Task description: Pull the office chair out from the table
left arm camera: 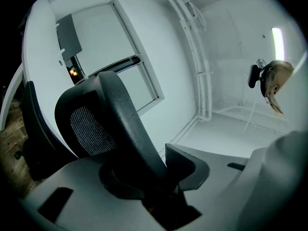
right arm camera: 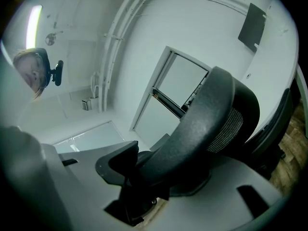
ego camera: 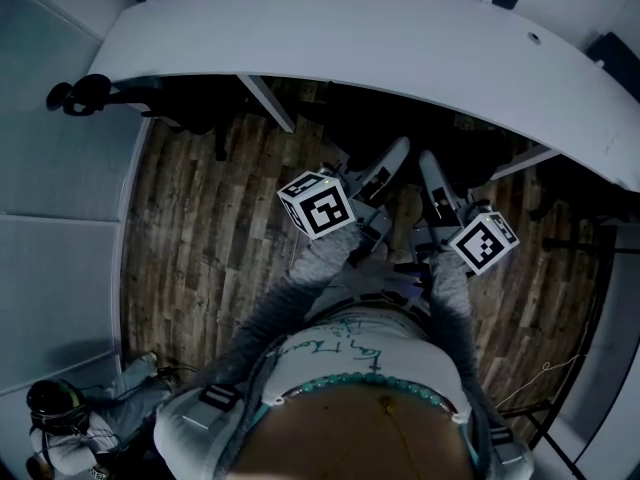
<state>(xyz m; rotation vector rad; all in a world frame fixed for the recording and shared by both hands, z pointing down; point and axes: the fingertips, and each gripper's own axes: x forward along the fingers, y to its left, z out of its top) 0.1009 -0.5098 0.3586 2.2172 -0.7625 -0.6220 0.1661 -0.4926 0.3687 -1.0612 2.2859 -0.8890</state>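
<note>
1. Both grippers are side by side out in front of the person. They reach toward the curved white desk [ego camera: 350, 38] over the wood plank floor [ego camera: 200, 228].
2. The left gripper [left arm camera: 159, 177] has its fingers [left arm camera: 185, 165] pinching the dark curved frame at the top of the office chair [left arm camera: 110, 114]. The mesh headrest sticks up just past them.
3. The right gripper [right arm camera: 144, 177] is the same, with its fingers [right arm camera: 115, 162] clamped on the other side of that same top piece of the office chair [right arm camera: 211, 114].
4. The part that matters: the chair sits ahead of the fingers, toward the desk edge, and looks tucked in close (from the head view it's mostly lost in the dark under the desk). The gripped piece runs crosswise between the two hands, so neither hand is nearer. I'd guess the pull has to come straight back toward the person, evenly on both sides, or the chair will swivel.
5. Writing: there's no brand or label on the chair that I can see. The cubes on the grippers only carry square black-and-white markers. There's a scrawl on the person's shirt [ego camera: 350, 353], but I can't read it.
</note>
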